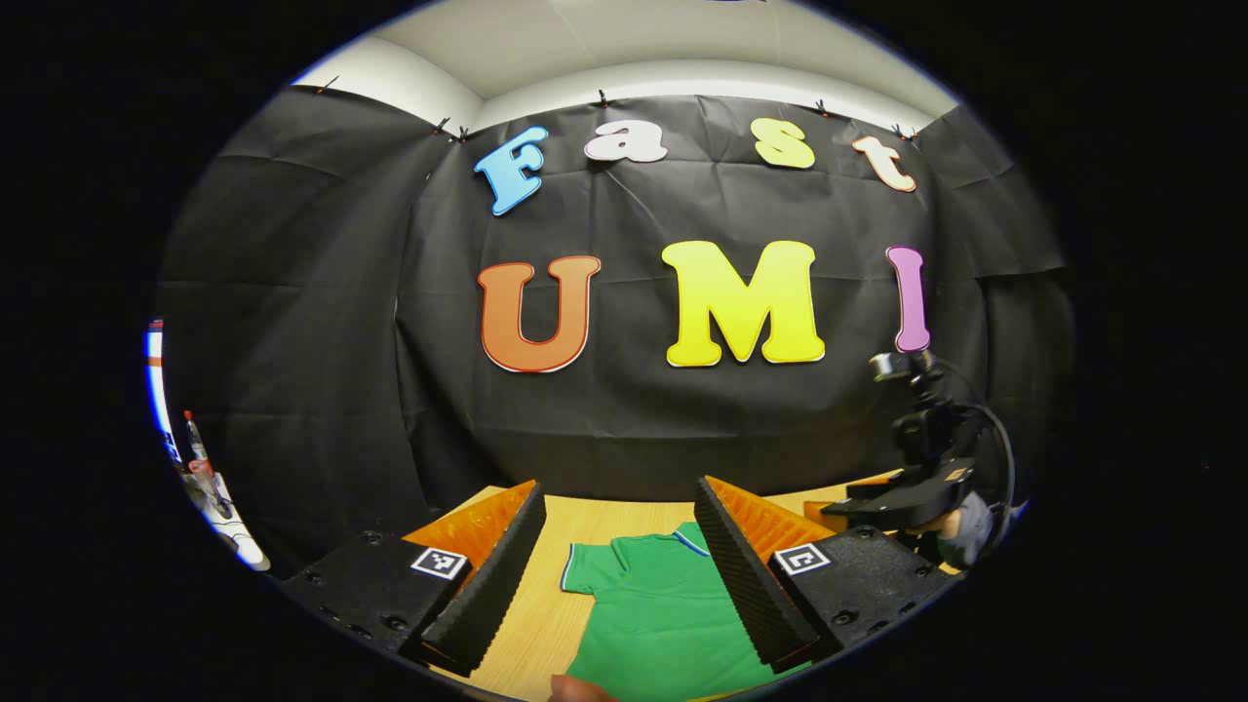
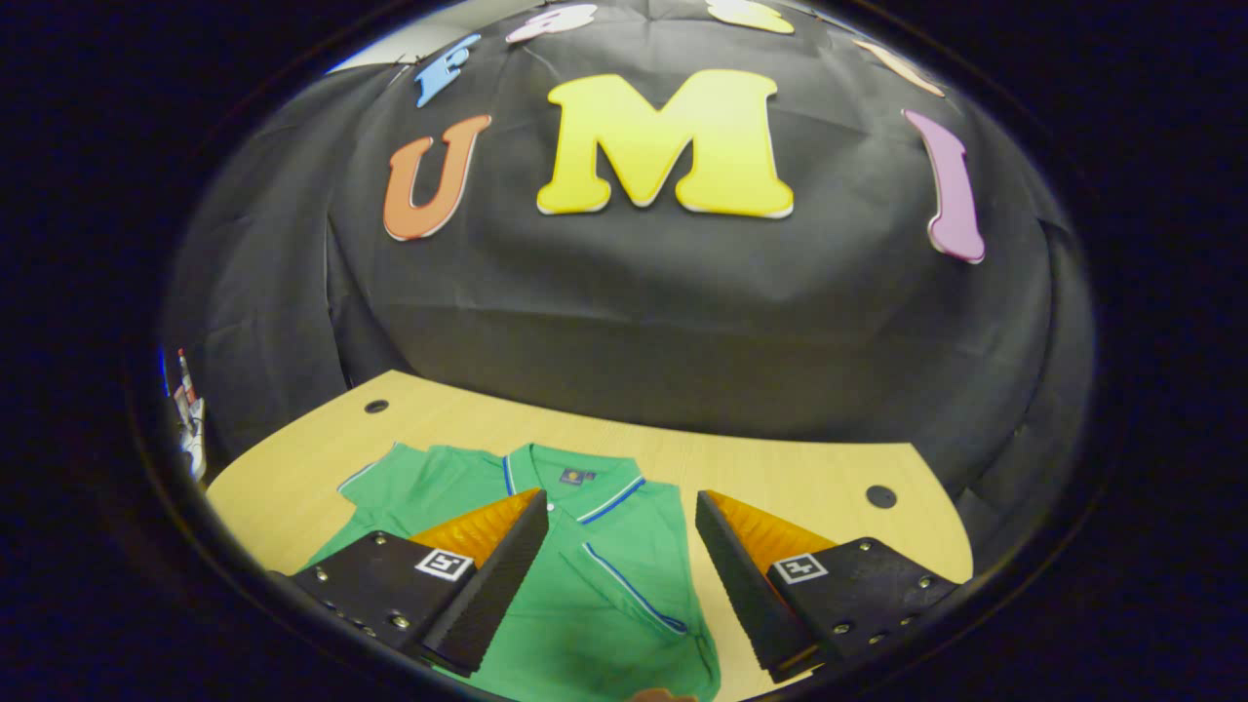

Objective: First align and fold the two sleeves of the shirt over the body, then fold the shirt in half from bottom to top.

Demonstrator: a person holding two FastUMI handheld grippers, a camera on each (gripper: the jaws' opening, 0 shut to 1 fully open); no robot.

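Two claws, both held above a wooden tabletop [image 2: 799, 468] with fingers spread wide and nothing between them. Left claw [image 1: 624, 575] poised over the green shirt [image 1: 663, 614], seen between its fingers, a sleeve with pale trim reaching out to the left on the bare wood. Right claw [image 2: 619, 575] above the same shirt [image 2: 595, 595], lying flat with collar toward the booth wall, one sleeve spread out at the left, the other already folded over the body, its blue-and-white trim running diagonally. Right claw [image 1: 916, 497] also seen in the left gripper view at far right, hand-held, jaw state there hard to tell. Two dark round holes [image 2: 880, 496] in the tabletop near the far edge.
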